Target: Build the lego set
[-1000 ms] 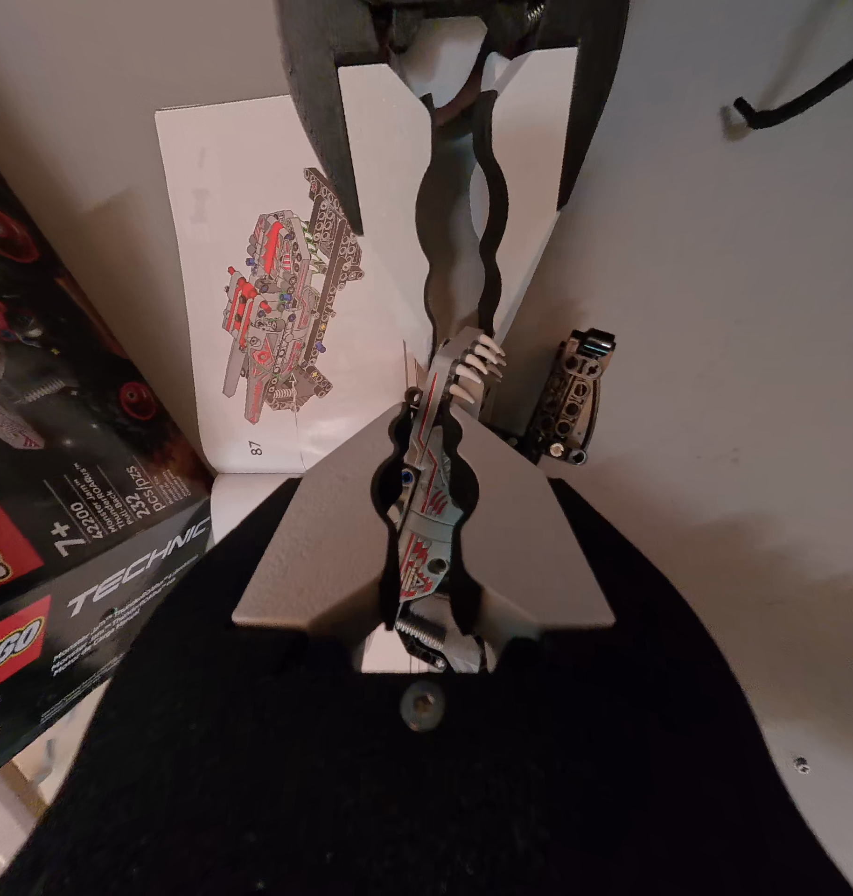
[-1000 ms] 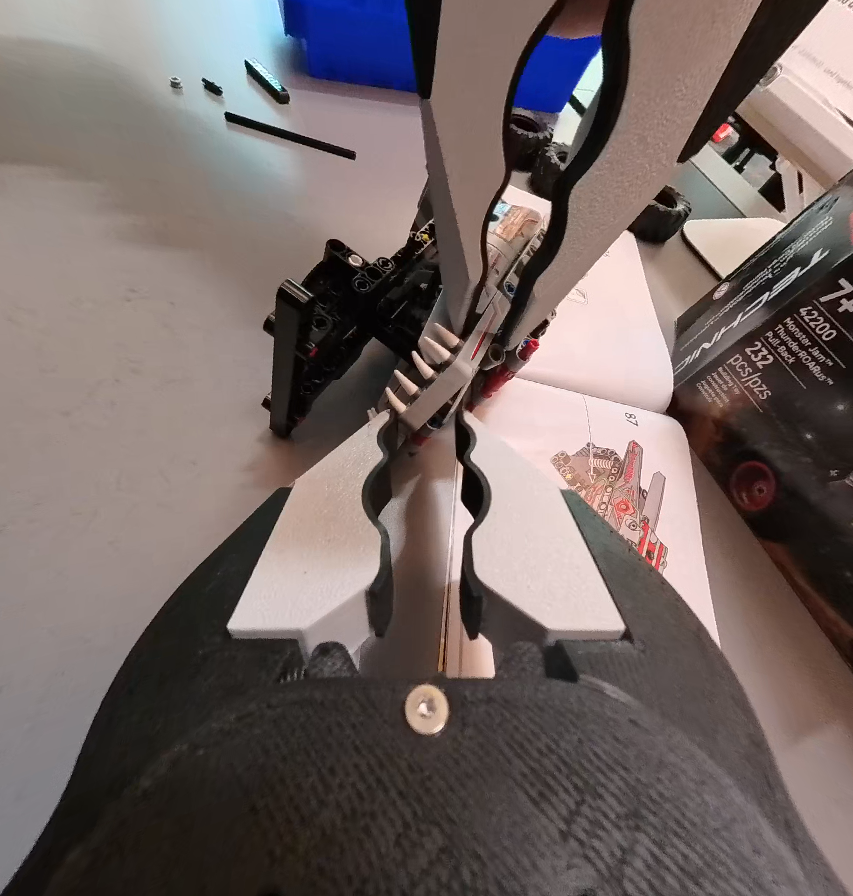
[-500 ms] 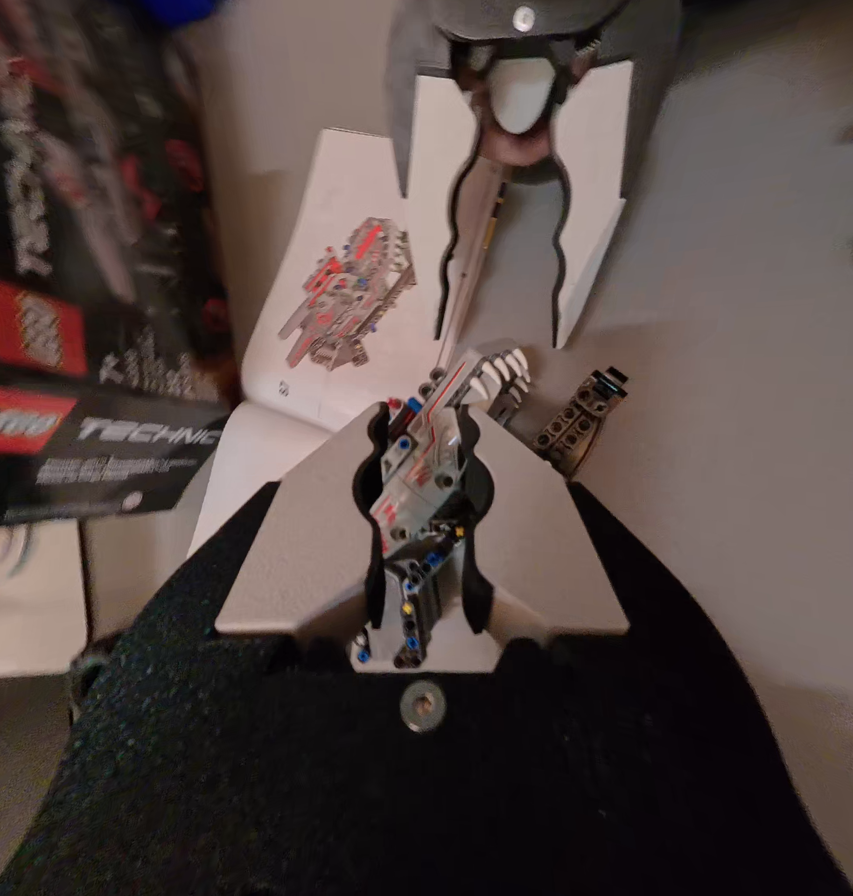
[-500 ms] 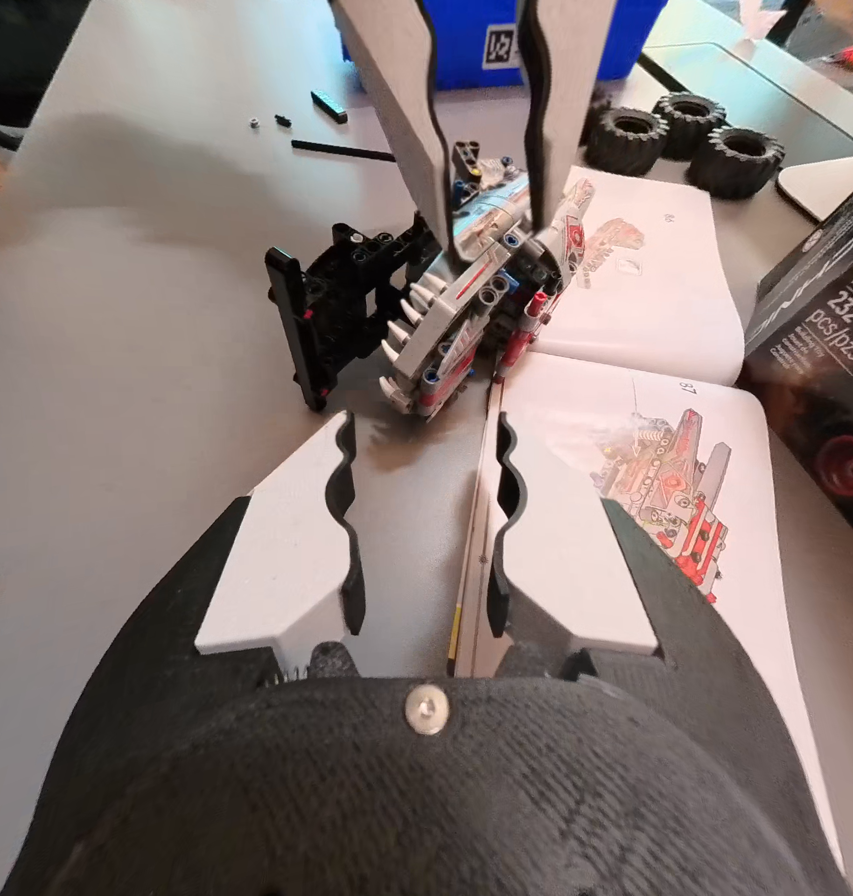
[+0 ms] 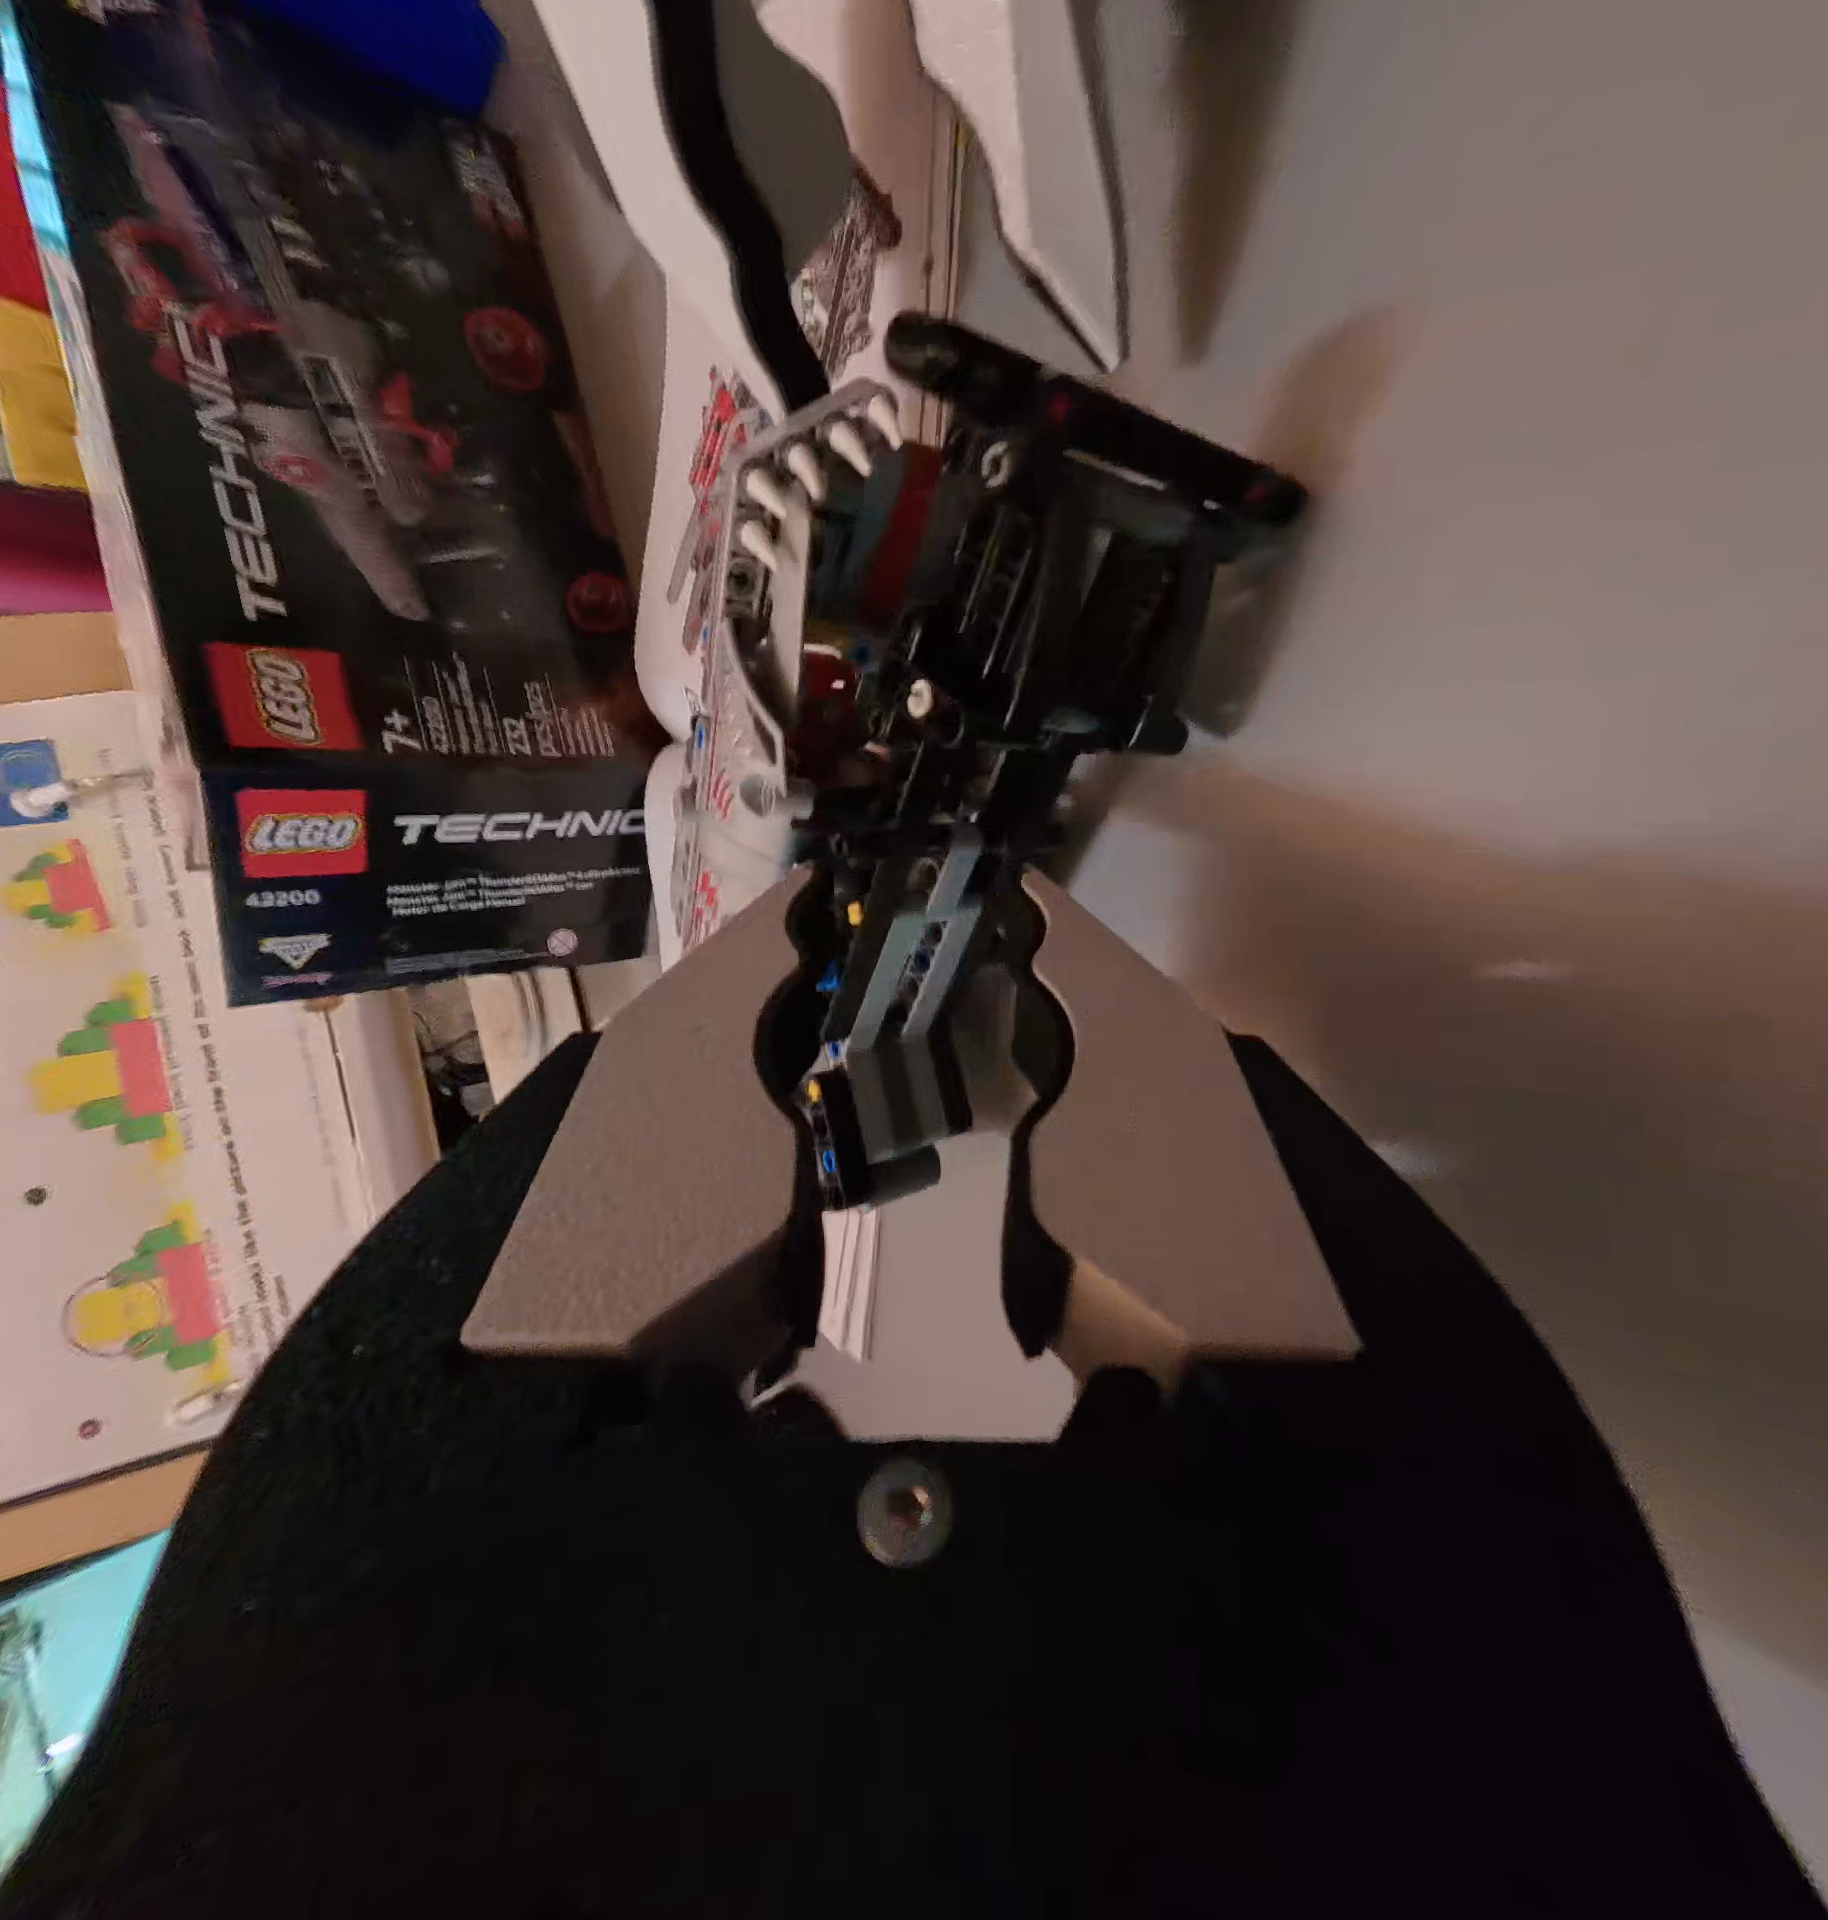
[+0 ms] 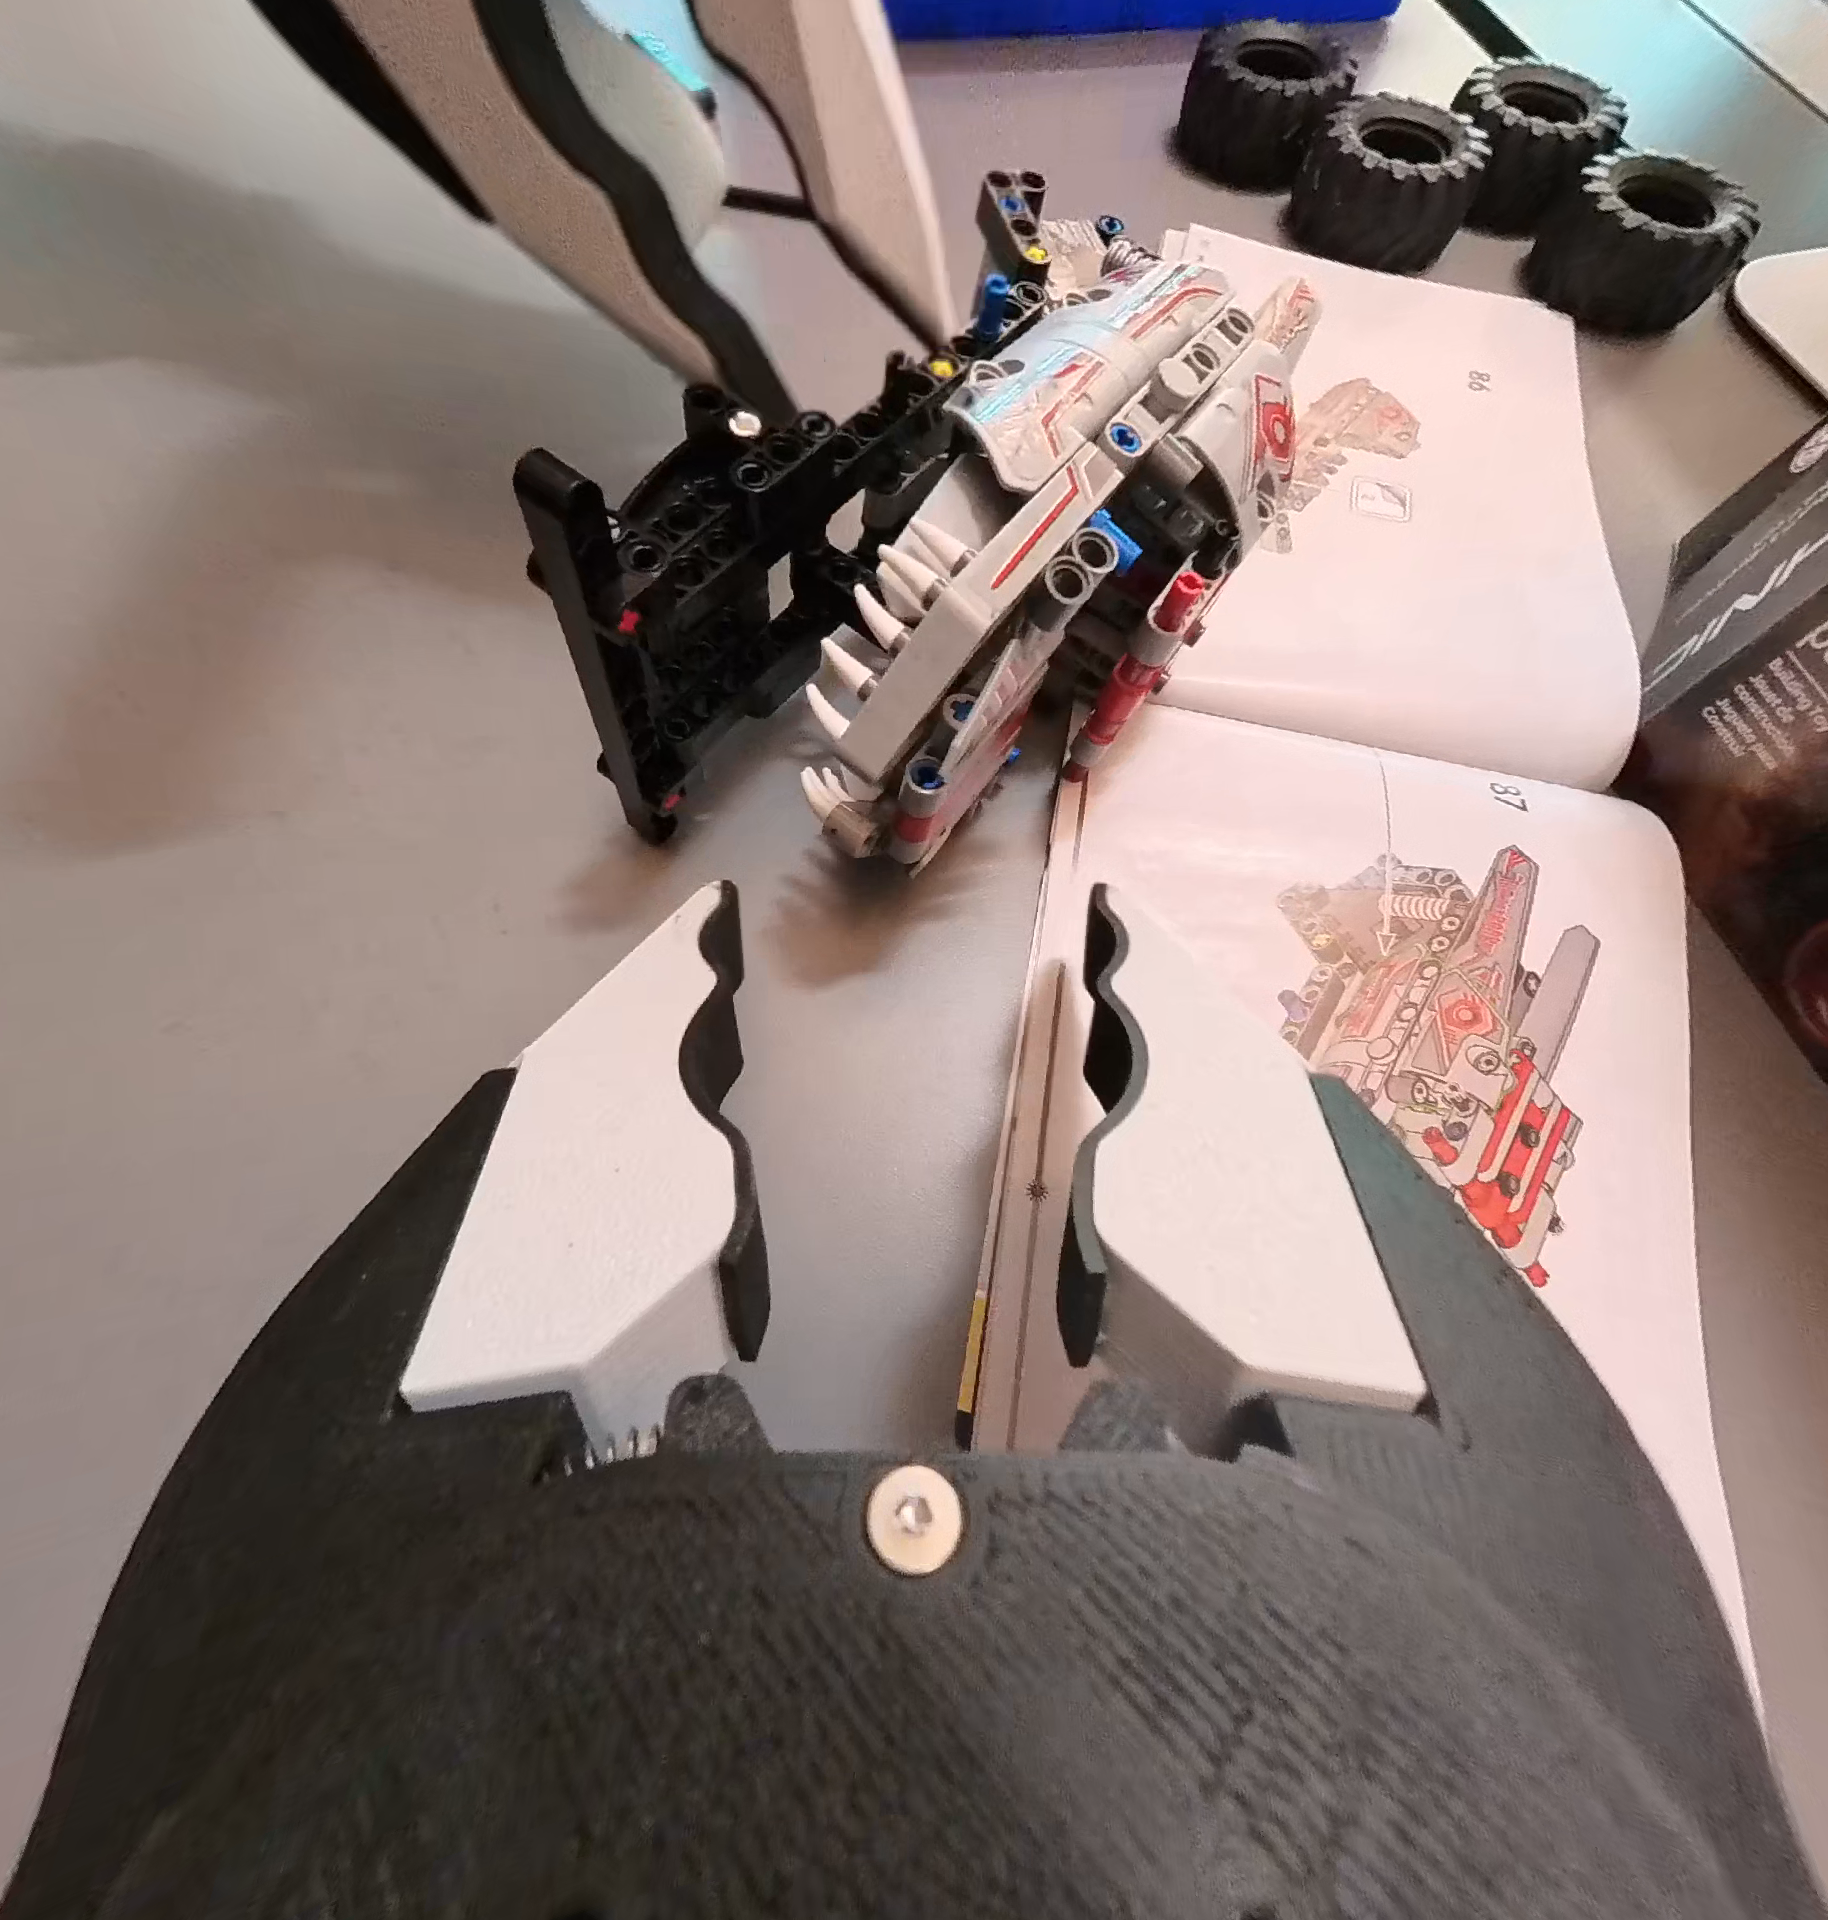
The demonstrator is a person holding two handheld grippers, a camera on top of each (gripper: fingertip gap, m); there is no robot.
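The lego model (image 6: 1003,561) is a black frame with a grey, red-striped toothed shell. It lies tilted on the grey table (image 6: 266,727), beside the open instruction booklet (image 6: 1409,623). My left gripper (image 5: 915,904) is shut on the dark grey beam at the model's rear (image 5: 920,987); this view is blurred. The left gripper also shows in the right wrist view (image 6: 681,208), above the model's rear. My right gripper (image 6: 908,904) is open and empty, a short way back from the toothed front.
The black set box (image 6: 1783,582) stands right of the booklet and shows in the left wrist view (image 5: 370,520). Several black tyres (image 6: 1388,177) and a blue bin (image 6: 1097,16) lie beyond. A card with coloured brick pictures (image 5: 131,1091) is at the left. One gripper's finger ends stand about 9 cm off the other's.
My right gripper has opened wider and drawn back from the model's toothed front. My left gripper has turned with the model, whose black frame now faces the left camera.
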